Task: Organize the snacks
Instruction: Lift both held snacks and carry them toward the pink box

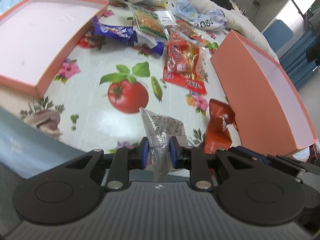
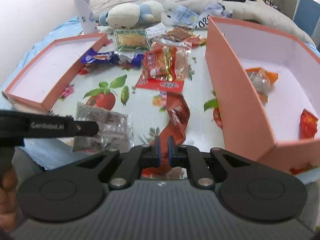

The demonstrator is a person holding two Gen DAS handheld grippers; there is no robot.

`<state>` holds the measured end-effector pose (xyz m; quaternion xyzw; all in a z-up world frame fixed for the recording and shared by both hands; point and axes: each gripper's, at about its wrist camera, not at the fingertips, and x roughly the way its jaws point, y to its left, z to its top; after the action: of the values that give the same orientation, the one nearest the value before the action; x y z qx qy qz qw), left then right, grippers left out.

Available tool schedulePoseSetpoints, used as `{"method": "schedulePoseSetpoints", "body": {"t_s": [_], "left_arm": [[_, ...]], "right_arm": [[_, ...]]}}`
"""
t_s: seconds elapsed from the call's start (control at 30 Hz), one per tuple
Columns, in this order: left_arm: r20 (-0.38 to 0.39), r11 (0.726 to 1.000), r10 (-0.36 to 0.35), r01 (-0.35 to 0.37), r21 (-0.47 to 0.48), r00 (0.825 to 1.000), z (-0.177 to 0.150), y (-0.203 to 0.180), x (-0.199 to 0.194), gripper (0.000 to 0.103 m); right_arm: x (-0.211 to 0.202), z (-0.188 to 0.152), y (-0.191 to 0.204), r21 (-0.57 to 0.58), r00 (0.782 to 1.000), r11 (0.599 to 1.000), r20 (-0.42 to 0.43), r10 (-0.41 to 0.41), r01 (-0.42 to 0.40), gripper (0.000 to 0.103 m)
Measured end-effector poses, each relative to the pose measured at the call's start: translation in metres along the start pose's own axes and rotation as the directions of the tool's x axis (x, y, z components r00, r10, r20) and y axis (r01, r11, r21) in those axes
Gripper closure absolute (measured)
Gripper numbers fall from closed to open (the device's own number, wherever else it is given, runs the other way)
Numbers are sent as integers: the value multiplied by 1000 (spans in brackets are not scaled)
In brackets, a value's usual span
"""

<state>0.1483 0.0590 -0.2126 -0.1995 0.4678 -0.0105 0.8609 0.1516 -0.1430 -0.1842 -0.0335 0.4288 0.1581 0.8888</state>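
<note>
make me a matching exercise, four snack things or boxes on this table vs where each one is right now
Things:
1. clear packet
2. red wrapper
3. shallow pink lid
4. orange packet

Places:
A. inside the deep pink box
B. between the fingers of the right gripper
C. lying open and empty on the tablecloth
D. between the fingers of the left gripper

Pairs: 1-D, 2-B, 3-C, 4-A
</note>
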Motion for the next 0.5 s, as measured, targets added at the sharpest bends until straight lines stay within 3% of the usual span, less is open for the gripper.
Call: {"method": "schedulePoseSetpoints", "body": {"t_s": [0.07,0.13,0.2,0.3,0.4,0.5], "left_arm": [[-1,1000,4,-4,-11,1000,-4,2,-1,77],[0,1000,9,-9,-7,1000,-6,2,-2,77],[1,1000,14,-14,-3,1000,-8,3,-2,77],[-2,1000,17,-17,-6,1000,-10,5,0,77],[-9,1000,17,-17,1,1000,-10,5,3,78],[-12,1000,15,-15,3,1000,-11,6,5,79]], "right_arm": [[-1,-2,-2,9,1000,1000,8,3,-3,91],[-2,-5,-2,12,999,1000,29,-16,16,65],[-1,-6,-2,24,999,999,43,-34,33,54],[5,-8,-2,41,998,998,33,-45,44,56],[12,-13,-1,43,997,997,46,-59,57,42],[23,-16,-4,58,998,997,26,-50,48,40]]}}
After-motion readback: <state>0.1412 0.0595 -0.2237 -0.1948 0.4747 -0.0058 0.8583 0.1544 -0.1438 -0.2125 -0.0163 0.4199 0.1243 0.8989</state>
